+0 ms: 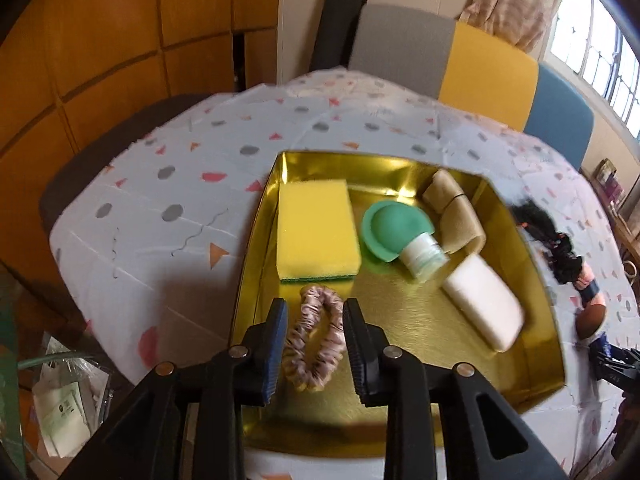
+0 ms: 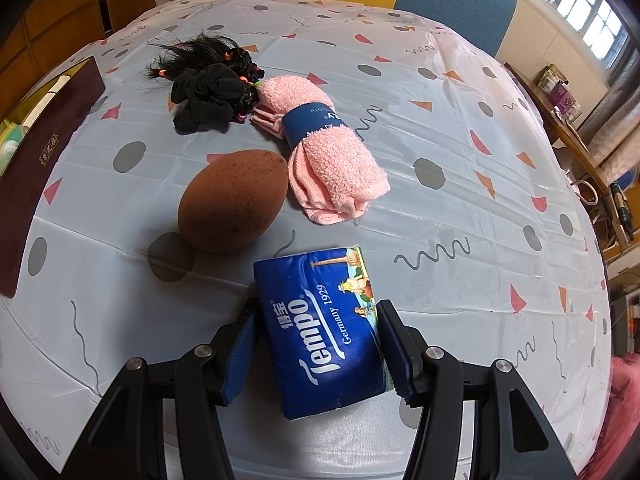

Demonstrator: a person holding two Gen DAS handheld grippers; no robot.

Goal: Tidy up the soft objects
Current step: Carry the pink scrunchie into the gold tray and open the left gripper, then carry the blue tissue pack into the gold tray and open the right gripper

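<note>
Daylight enters through the barred windows [image 2: 576, 4] at upper right, which are blown out in both views; the shiny gold-lined tray [image 1: 404, 184] throws bright glare along its far wall; soft shadows fall leftward beneath the brown egg-shaped sponge [image 2: 234, 200]; the left view is motion-blurred, the right sharp; fisheye bending and dark vignetting mark the edges.

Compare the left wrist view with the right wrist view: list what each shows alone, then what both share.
Left wrist only: the pink scrunchie lying in the tray between the left gripper fingers, the yellow sponge and white block.
Right wrist only: the Tempo tissue pack gripped by the right gripper.
Both: the gold tray, brown egg-shaped sponge, black scrunchie, pink cloth, patterned tablecloth.
</note>
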